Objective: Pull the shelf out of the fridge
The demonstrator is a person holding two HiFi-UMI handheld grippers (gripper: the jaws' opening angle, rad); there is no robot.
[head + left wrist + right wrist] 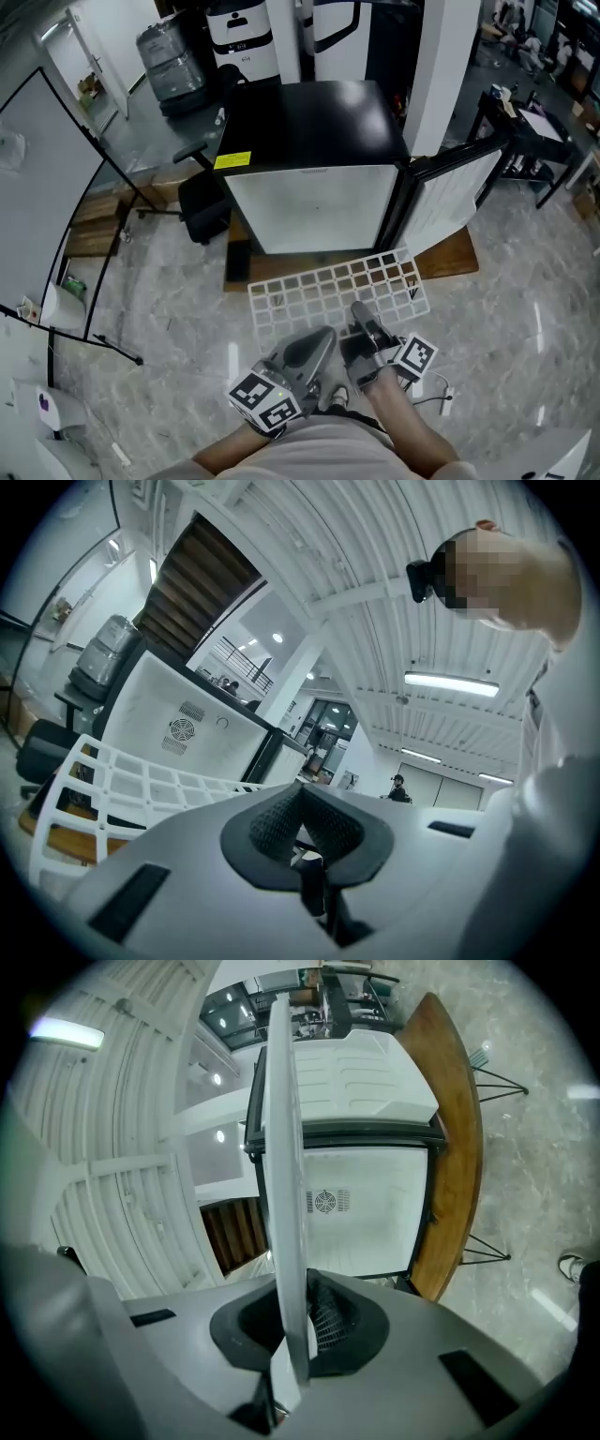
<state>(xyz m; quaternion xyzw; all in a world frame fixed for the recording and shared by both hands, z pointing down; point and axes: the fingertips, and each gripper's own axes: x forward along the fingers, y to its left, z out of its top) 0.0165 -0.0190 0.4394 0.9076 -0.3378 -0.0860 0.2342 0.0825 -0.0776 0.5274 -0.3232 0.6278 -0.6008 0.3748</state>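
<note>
A white grid shelf (328, 286) hangs level in front of the black mini fridge (309, 122), fully outside its white interior (314, 206). The fridge door (450, 192) stands open to the right. My right gripper (359, 312) is shut on the shelf's near edge. In the right gripper view the shelf (281, 1147) runs edge-on between that gripper's (300, 1321) pads. My left gripper (321, 339) sits just left of the right one, at the shelf's near edge. In the left gripper view its (300, 808) pads meet with nothing between them, and the shelf (112, 775) lies to the left.
The fridge stands on a wooden platform (450, 258) on a marble floor. A black office chair (202, 202) is to its left, with wooden boards (94, 225) beyond. A black desk (525, 131) stands at the right. A stand's legs (103, 342) reach across the floor at the left.
</note>
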